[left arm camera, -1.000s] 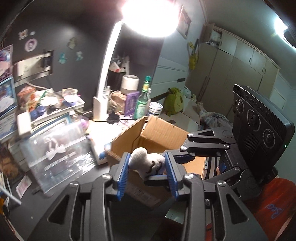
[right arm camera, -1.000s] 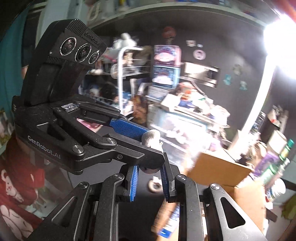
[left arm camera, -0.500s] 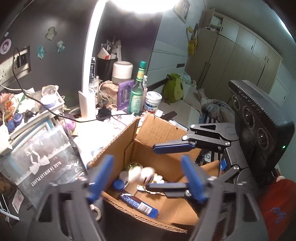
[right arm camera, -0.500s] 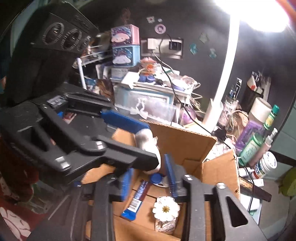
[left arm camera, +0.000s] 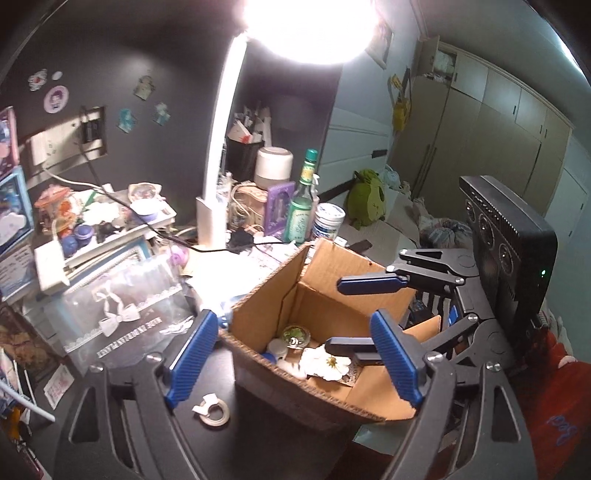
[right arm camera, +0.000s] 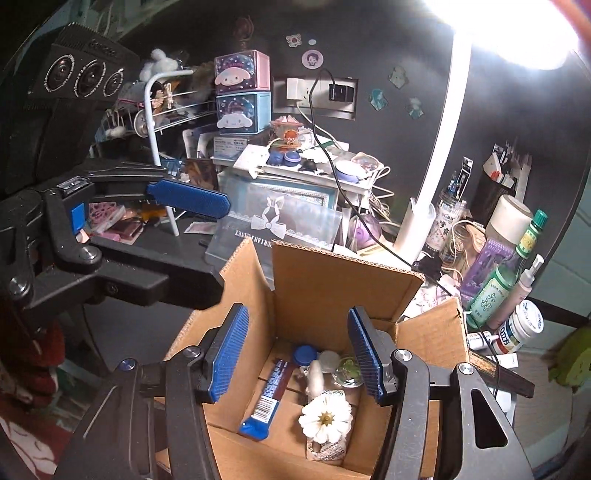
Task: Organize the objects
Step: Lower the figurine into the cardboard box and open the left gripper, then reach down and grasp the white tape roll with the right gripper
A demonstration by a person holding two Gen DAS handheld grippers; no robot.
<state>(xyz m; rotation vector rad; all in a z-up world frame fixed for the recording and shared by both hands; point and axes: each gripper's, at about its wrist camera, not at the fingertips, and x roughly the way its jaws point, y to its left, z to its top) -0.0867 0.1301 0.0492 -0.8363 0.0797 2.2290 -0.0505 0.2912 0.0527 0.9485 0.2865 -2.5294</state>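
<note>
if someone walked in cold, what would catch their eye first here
Probably the open cardboard box in the middle of the cluttered desk, with a white flower and a blue wrapped bar lying inside. Both the left gripper and the right gripper hang open and empty over it. A glaring desk lamp blazes above.
</note>
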